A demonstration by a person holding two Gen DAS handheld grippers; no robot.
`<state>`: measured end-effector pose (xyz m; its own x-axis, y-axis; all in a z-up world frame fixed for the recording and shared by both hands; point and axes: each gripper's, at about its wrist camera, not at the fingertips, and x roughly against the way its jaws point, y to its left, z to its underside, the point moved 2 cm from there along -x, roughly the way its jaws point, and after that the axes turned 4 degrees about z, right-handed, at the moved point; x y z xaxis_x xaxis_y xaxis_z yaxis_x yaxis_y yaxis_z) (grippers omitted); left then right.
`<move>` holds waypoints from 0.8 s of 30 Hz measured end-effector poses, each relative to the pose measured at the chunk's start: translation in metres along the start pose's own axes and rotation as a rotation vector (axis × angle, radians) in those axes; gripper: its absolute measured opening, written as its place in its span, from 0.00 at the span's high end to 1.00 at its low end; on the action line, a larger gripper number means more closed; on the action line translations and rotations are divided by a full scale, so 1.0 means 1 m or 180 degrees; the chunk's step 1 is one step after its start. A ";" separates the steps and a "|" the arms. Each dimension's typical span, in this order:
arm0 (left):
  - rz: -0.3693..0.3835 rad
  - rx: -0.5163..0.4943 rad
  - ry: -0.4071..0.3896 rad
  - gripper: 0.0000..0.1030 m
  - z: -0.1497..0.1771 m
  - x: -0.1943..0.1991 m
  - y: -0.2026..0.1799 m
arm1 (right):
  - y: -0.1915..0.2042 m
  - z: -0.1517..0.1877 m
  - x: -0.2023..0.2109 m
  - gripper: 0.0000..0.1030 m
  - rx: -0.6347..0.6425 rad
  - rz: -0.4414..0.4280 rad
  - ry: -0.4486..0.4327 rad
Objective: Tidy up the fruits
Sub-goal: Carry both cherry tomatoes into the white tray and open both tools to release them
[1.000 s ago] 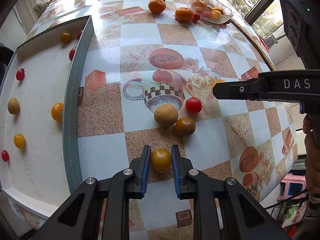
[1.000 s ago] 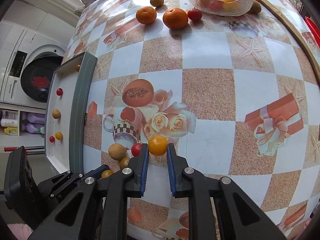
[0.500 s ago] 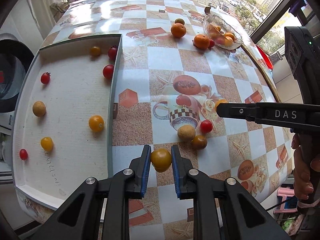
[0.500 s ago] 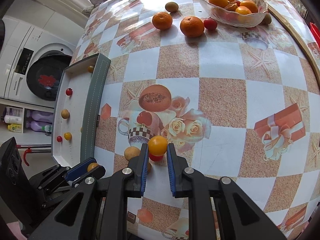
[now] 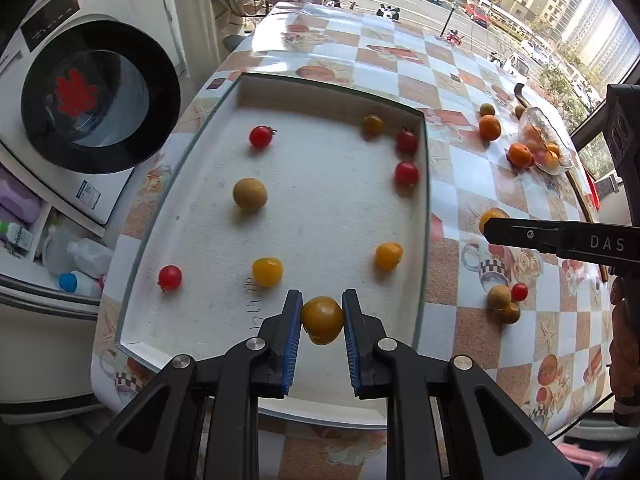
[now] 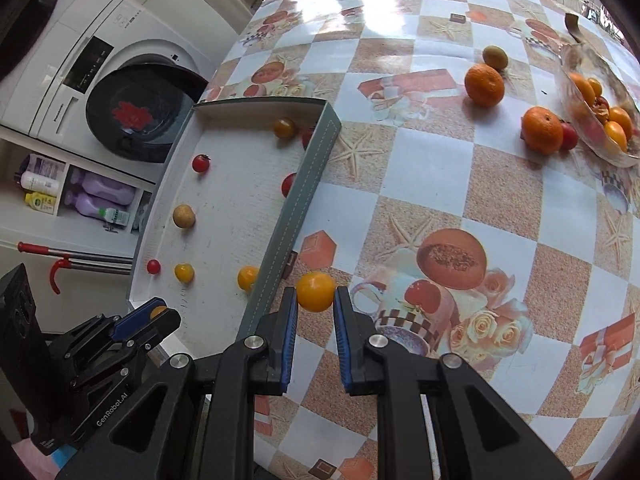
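My left gripper (image 5: 321, 312) is shut on a dull yellow tomato (image 5: 322, 319), held above the near end of the white tray (image 5: 320, 216). Several small red, yellow and brown fruits lie spread in that tray. My right gripper (image 6: 316, 300) is shut on an orange-yellow tomato (image 6: 315, 291), hovering over the tablecloth just right of the tray's grey wall (image 6: 292, 216). In the left wrist view the right gripper (image 5: 490, 230) comes in from the right with that tomato (image 5: 491, 216) at its tip. The left gripper (image 6: 154, 314) shows at lower left in the right wrist view.
A longan (image 5: 498, 295), a red tomato (image 5: 519, 291) and a brownish tomato (image 5: 510, 313) lie on the cloth right of the tray. Two oranges (image 6: 484, 84) (image 6: 542, 130) and a glass bowl (image 6: 600, 92) of fruit stand far right. A washing machine (image 5: 92, 96) is beyond the table's left edge.
Both grippers have lifted and swung left with their tomatoes. The left one now hangs over the tray; the right one has come near the tray's wall.
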<state>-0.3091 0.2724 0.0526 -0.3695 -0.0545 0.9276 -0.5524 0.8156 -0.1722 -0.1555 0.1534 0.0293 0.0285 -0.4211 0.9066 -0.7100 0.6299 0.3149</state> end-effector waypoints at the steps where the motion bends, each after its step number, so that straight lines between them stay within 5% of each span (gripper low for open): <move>1: -0.0046 0.0049 -0.0014 0.79 0.000 0.000 0.008 | 0.007 -0.003 -0.004 0.81 0.0046 -0.0009 0.0013; 11: -0.0338 0.0427 -0.0028 0.79 0.000 -0.020 0.064 | 0.055 -0.029 -0.043 0.81 0.0329 0.0087 0.0149; 24: -0.0376 0.0403 0.0095 0.79 0.003 -0.040 0.074 | 0.079 -0.046 -0.078 0.81 0.0523 0.0324 0.0232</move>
<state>-0.3369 0.3330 0.0018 -0.2752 -0.1269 0.9530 -0.6810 0.7254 -0.1000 -0.1809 0.2657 -0.0034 -0.0028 -0.3085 0.9512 -0.8168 0.5495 0.1758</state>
